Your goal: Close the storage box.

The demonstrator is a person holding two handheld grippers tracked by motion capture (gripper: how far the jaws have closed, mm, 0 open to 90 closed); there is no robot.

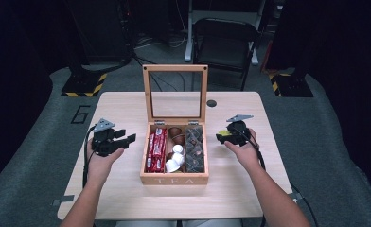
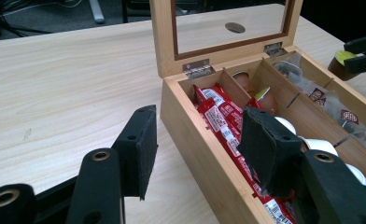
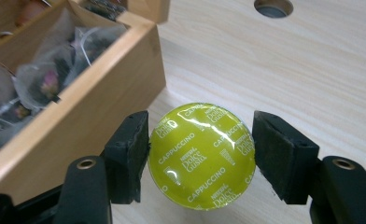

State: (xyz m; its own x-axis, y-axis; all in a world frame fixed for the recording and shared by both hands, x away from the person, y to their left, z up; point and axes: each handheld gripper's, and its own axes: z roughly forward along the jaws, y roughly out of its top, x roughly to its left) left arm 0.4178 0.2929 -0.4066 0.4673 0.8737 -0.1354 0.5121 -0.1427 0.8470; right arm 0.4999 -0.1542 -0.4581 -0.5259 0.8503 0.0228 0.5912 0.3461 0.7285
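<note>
While the left hand-held gripper point(image 2: 195, 149) gapes empty, the right hand-held gripper point(image 3: 200, 156) clasps a green capsule point(image 3: 202, 156).

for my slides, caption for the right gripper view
Hand-held gripper around a green capsule beside the tea box.

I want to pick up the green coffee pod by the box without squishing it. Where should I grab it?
Grab the green coffee pod by its round rim, one pad on each side, coming from above. Its shiny foil lid faces up and looks thin, so probably keep off it. The right gripper already straddles it that way, beside the wooden box.
</note>
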